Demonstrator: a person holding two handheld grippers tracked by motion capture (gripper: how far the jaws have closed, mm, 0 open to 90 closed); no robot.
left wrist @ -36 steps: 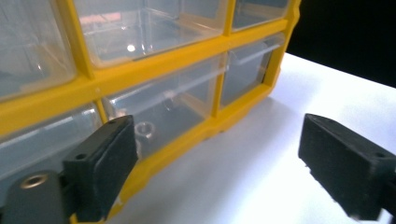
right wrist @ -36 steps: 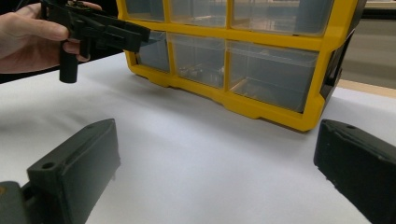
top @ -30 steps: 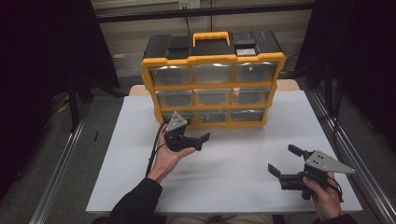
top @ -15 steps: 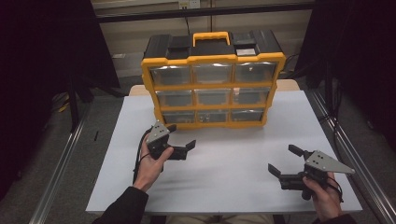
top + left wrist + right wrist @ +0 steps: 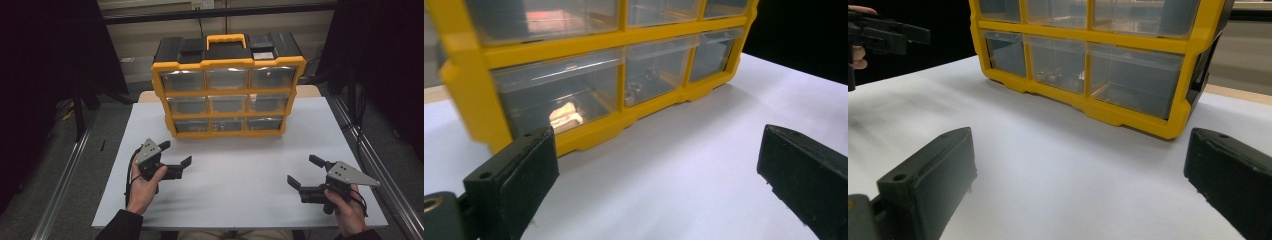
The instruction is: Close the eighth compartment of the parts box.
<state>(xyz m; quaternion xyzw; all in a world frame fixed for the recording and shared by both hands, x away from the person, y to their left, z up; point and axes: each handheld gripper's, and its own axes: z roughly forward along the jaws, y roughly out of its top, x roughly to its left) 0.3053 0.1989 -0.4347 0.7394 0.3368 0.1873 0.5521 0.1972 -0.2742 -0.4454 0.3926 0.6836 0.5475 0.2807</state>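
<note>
A yellow and black organiser (image 5: 227, 85) with clear drawers stands upright at the back of the white table (image 5: 240, 175). Its drawers are all pushed in. My left gripper (image 5: 175, 154) is open and empty above the table's left front, some way short of the organiser's bottom row (image 5: 574, 100). My right gripper (image 5: 303, 171) is open and empty near the front right edge. Small pale parts show inside the bottom left drawer (image 5: 565, 114), and small metal parts in the bottom middle drawer (image 5: 1058, 76).
A dark floor and metal rails (image 5: 370, 150) run along both sides of the table. A wall with a socket (image 5: 199, 5) lies behind the organiser. White table surface stretches between the two grippers.
My left gripper has drawn back from the organiser's bottom row toward the front left of the table, still open. The right gripper has stayed in place.
</note>
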